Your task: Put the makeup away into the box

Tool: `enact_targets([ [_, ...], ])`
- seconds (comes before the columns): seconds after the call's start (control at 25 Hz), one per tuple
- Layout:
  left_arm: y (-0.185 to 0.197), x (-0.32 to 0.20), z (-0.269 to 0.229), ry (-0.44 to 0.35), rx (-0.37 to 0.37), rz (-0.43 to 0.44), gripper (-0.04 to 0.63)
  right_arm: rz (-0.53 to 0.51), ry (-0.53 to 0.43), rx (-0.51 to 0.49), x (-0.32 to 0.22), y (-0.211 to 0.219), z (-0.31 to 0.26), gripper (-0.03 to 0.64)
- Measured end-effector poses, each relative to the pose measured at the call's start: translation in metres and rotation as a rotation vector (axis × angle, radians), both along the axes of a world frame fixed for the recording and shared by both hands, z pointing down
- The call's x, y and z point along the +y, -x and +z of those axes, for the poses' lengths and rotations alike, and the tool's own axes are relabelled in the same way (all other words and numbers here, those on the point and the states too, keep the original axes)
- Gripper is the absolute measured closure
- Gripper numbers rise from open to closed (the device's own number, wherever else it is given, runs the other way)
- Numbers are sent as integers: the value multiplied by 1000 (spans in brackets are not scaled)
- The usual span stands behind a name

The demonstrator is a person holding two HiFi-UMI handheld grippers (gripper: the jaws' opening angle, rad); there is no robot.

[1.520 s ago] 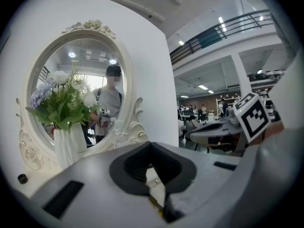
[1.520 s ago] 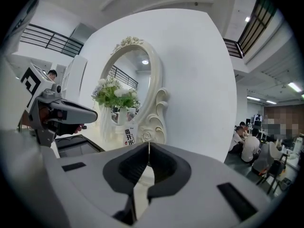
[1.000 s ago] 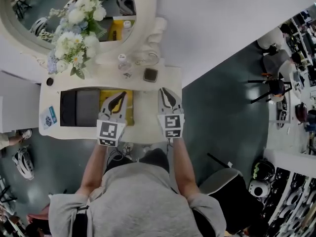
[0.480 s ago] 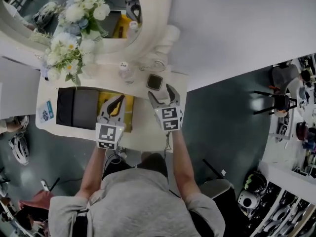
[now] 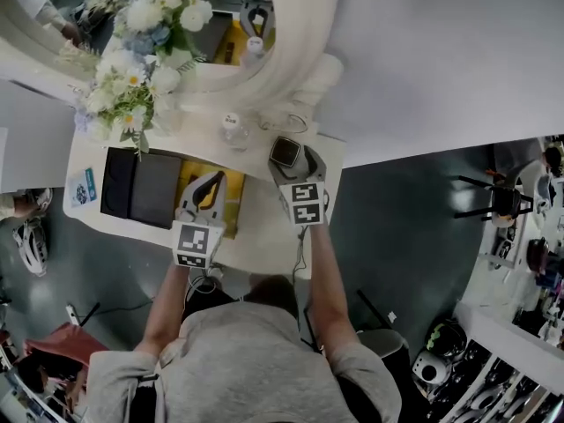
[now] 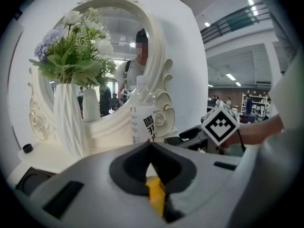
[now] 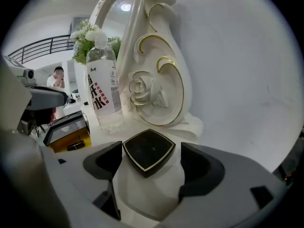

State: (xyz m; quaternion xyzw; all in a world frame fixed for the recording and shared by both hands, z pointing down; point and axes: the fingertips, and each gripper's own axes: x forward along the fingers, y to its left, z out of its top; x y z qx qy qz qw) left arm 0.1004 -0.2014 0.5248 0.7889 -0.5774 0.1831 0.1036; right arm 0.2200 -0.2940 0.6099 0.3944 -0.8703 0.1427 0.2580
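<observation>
White dressing table [image 5: 260,229], black compact [image 5: 284,152], water bottle [image 5: 233,130], yellow box [image 5: 232,197]

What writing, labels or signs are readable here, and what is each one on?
"喝开水": large characters down the water bottle label, pieced together from both gripper views; its small print is unreadable.
Marker cube: black-and-white square pattern only, no words.
Black compact: tiny centre mark, too small to read.
Blue card at the table's edge: print too blurred to read.
</observation>
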Motion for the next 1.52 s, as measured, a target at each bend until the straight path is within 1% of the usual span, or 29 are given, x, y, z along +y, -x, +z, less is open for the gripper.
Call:
enact_targets([
  [0.32, 9, 8, 4, 12, -5, -40, 594, -37, 9, 30, -4, 4, 3, 245],
  [0.8, 12, 18, 7, 16, -3, -73, 594, -123, 15, 74, -4, 4, 6, 247],
  [1.16, 12, 26, 0, -1, -14, -96, 594, -133, 23, 71, 0, 1, 4, 256],
  [1.32, 15, 33, -9, -18, -25, -115, 594, -139, -11, 47, 7, 2, -13, 258],
  [1.52, 19, 49, -20, -44, -30, -152, 594, -183, -67, 25, 24, 10, -43, 258],
])
